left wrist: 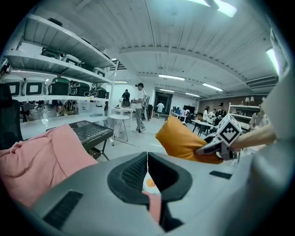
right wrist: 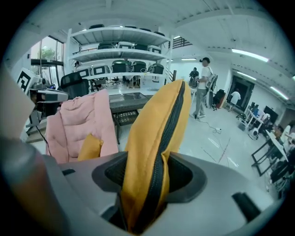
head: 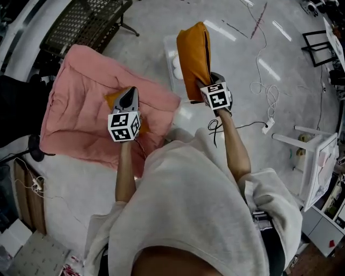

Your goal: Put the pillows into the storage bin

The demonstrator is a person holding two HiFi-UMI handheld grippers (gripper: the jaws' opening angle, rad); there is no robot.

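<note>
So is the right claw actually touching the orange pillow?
Touching. The right gripper view shows the right claw with both jaws clamped on the zipper edge of the orange pillow.

floor [head: 161, 16]: grey, glossy, ceiling lights mirrored in it
on floor, centre: white storage bin [head: 171, 75], only its left part shows
on floor, right: white cable [head: 268, 94] in loose loops, power strip [head: 266, 128] just below it, white side table [head: 312, 156] near the frame edge
on floor, top left: black mesh rack [head: 89, 21] on thin legs
white surface [head: 70, 183]: low, bottom left
on white surface: pink quilted pad [head: 81, 108], spread out, rumpled, far edge next to the rack
</note>
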